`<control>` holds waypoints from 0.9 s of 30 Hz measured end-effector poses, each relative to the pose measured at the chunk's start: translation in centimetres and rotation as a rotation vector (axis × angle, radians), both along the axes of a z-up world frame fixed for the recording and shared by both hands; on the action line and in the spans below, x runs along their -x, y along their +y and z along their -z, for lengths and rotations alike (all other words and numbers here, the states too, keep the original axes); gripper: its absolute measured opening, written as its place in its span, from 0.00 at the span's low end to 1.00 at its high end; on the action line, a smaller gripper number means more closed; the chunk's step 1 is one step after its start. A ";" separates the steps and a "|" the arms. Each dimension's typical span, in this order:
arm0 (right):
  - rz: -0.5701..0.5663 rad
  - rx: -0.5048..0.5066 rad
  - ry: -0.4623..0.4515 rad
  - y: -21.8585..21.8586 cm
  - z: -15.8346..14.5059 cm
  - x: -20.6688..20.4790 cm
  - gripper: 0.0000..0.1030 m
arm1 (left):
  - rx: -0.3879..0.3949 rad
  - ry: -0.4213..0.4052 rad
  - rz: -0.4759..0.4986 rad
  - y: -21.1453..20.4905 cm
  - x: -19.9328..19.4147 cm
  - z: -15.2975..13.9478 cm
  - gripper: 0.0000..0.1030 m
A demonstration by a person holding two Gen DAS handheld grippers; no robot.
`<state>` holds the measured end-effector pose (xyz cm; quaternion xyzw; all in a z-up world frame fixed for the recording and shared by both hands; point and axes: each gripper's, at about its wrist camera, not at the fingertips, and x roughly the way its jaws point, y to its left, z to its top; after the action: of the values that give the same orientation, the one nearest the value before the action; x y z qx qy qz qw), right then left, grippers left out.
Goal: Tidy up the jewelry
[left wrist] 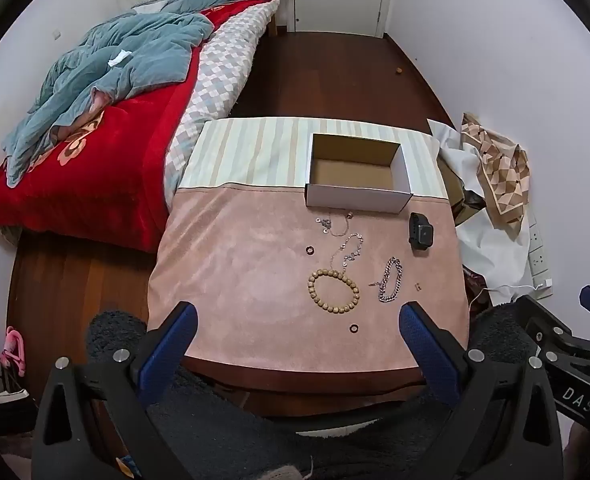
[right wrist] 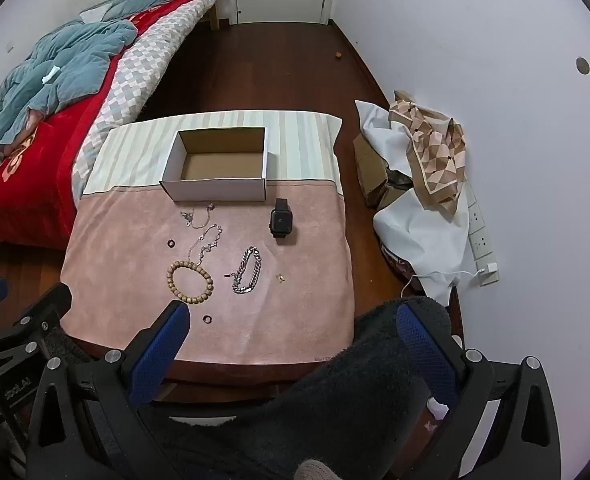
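An open white cardboard box (left wrist: 358, 194) (right wrist: 215, 190), empty, stands at the back of a small table under a pink cloth (left wrist: 235, 280) (right wrist: 135, 240). On the cloth lie a wooden bead bracelet (left wrist: 332, 291) (right wrist: 190, 282), a silver chain bracelet (left wrist: 391, 280) (right wrist: 247, 270), thin silver necklaces (left wrist: 345, 240) (right wrist: 203, 228), a black smartwatch (left wrist: 421, 233) (right wrist: 282, 222), two small dark rings (left wrist: 309, 250) (left wrist: 353, 328) (right wrist: 207, 319) and a tiny earring (left wrist: 417, 287) (right wrist: 281, 277). My left gripper (left wrist: 297, 312) and right gripper (right wrist: 291, 312) are open and empty above the table's near edge.
A bed with a red blanket and blue quilt (left wrist: 107, 80) (right wrist: 47, 72) stands left of the table. Right of it lie white cloth, a patterned scarf (left wrist: 499, 176) (right wrist: 435, 160), cardboard boxes and a power strip (right wrist: 481, 240) against the wall. Dark wooden floor (left wrist: 327, 76) lies beyond.
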<state>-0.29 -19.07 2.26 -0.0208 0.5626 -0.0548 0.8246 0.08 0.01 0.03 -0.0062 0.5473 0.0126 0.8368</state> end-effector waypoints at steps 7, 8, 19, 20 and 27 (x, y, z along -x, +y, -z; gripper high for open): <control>-0.002 -0.005 0.015 0.1 0.4 -0.1 1.00 | 0.002 -0.015 -0.001 0.3 0.2 -0.8 1.00; -0.003 -0.005 0.014 0.1 0.4 -0.1 1.00 | 0.003 -0.016 -0.001 0.4 0.3 -0.8 1.00; -0.001 -0.003 0.008 0.0 0.5 0.0 1.00 | -0.013 -0.025 0.001 0.3 0.4 -0.6 1.00; 0.000 -0.003 0.008 0.0 0.5 0.0 1.00 | -0.014 -0.025 0.001 0.3 0.4 -0.7 1.00; 0.000 -0.004 0.006 0.0 0.2 0.0 1.00 | -0.014 -0.024 0.000 0.3 0.4 -0.6 1.00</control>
<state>-0.31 -19.08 2.01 -0.0194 0.5654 -0.0539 0.8229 -0.32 0.29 0.64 -0.0004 0.5370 0.0165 0.8434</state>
